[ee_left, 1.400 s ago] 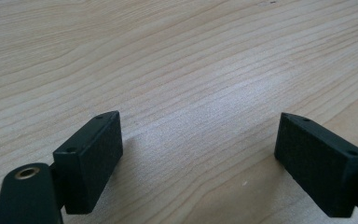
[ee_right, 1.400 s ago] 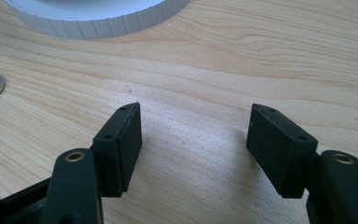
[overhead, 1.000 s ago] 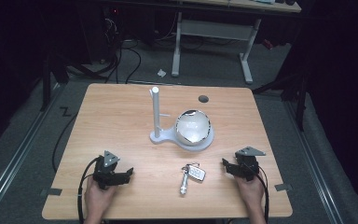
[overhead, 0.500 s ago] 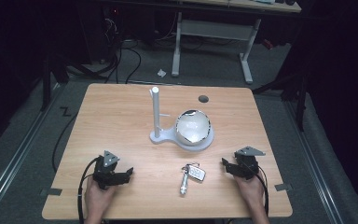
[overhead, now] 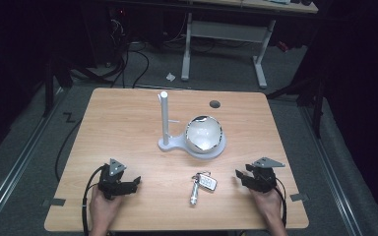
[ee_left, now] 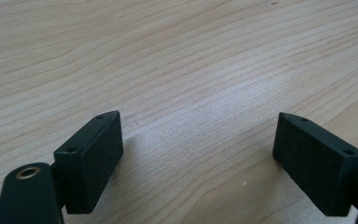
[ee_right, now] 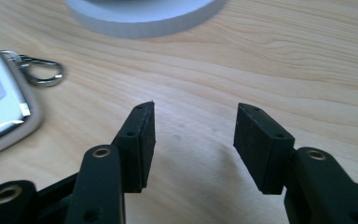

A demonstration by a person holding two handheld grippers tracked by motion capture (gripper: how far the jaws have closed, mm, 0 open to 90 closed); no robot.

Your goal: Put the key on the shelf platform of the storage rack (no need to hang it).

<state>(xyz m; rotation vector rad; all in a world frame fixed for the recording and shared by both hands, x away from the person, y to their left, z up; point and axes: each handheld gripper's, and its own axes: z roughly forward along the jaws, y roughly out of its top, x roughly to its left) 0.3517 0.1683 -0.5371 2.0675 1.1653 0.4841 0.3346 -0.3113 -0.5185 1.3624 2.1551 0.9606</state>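
Between the jaws of the right gripper (ee_right: 196, 106), bare wood and nothing else: just been closing, now set at a middling gap, pads pressing on no object. Counts as open, then, and empty. Just to the left of those jaws in the right gripper view, the key fob (ee_right: 0, 112), silver-edged, flat on the table (overhead: 128, 113), with its metal ring (ee_right: 44, 74) beyond it; near, not touching. Between the jaws of the left gripper (ee_left: 198, 115), again only wood grain; set wide apart, holding nothing. From the high view, rests low at the near left of the table, well apart from the fob; right gripper at the near right, off the fob's right side, jaws pointed toward it. Farther out, past the fob toward mid-table, a white stand (overhead: 170, 143) with an upright post (overhead: 164, 115) and a small side peg (overhead: 174, 121), and a shiny bowl (overhead: 203, 133) seated on its base. By judgement, work barely begun: fob and its key (overhead: 195, 194) not yet picked up, nothing on the peg, nothing to be made out in the bowl. Left to do, most likely: bring the right jaws round the fob or the ring, close on it, lift, and carry the bunch to the stand; peg or bowl, no telling which.
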